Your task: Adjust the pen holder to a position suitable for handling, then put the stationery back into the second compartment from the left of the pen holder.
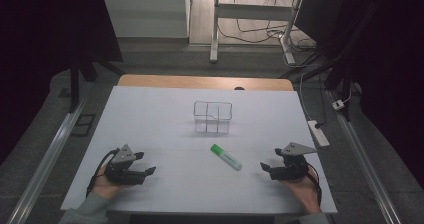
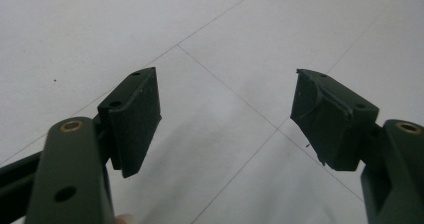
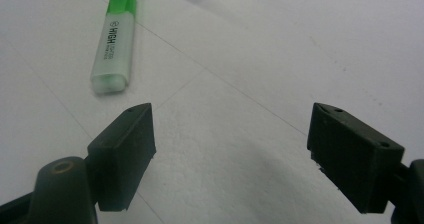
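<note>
A green highlighter (image 1: 226, 157) is seen lying flat on the white table (image 1: 150, 119), in front of a clear box (image 1: 213, 116) and well apart from it. The right gripper (image 1: 268, 167) is held near the pen, with its jaws spread wide and nothing between them. The left gripper (image 1: 145, 163) is held farther off, also wide and empty. The pen is round, so it could be rolled away if it is bumped by one jaw first. It could also be pinched near its end and tipped out.
</note>
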`<state>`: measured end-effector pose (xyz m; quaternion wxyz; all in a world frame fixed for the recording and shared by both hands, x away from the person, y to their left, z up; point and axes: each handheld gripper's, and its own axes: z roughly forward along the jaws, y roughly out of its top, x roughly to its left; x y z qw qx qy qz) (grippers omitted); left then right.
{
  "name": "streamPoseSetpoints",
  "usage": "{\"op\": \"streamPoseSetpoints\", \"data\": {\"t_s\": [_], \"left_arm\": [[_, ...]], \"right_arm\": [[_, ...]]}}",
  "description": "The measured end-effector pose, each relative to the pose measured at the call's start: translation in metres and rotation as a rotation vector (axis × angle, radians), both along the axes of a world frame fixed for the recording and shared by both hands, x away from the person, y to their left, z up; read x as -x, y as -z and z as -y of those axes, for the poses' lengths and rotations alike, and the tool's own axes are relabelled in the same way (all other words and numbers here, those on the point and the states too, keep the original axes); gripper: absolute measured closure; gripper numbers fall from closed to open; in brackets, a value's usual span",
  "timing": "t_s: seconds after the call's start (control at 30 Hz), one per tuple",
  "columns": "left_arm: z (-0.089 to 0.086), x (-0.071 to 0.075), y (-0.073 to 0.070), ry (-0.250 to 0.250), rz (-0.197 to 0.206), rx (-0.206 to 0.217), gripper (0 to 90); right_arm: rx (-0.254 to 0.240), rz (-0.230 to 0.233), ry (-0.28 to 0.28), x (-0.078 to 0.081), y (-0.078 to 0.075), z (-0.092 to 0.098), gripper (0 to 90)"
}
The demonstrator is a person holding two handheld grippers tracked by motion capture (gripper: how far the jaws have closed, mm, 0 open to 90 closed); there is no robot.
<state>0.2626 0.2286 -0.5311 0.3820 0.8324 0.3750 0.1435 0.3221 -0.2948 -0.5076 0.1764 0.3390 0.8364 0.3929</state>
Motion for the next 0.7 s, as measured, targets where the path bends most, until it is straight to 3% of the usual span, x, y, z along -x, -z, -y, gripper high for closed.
{"op": "streamPoseSetpoints", "data": {"t_s": [0.17, 0.3, 0.7], "left_arm": [[0.002, -0.001, 0.001, 0.001, -0.005, -0.011, 27.5], [0.003, 0.000, 0.001, 0.006, -0.001, -0.014, 27.5], [0.002, 0.000, 0.001, 0.003, -0.004, -0.007, 27.5]], "right_arm": [[-0.008, 0.005, -0.012, -0.001, -0.003, -0.007, 18.9], [-0.042, 0.017, -0.028, -0.002, -0.010, -0.015, 19.8], [-0.043, 0.016, -0.062, 0.000, -0.018, -0.034, 20.8]]}}
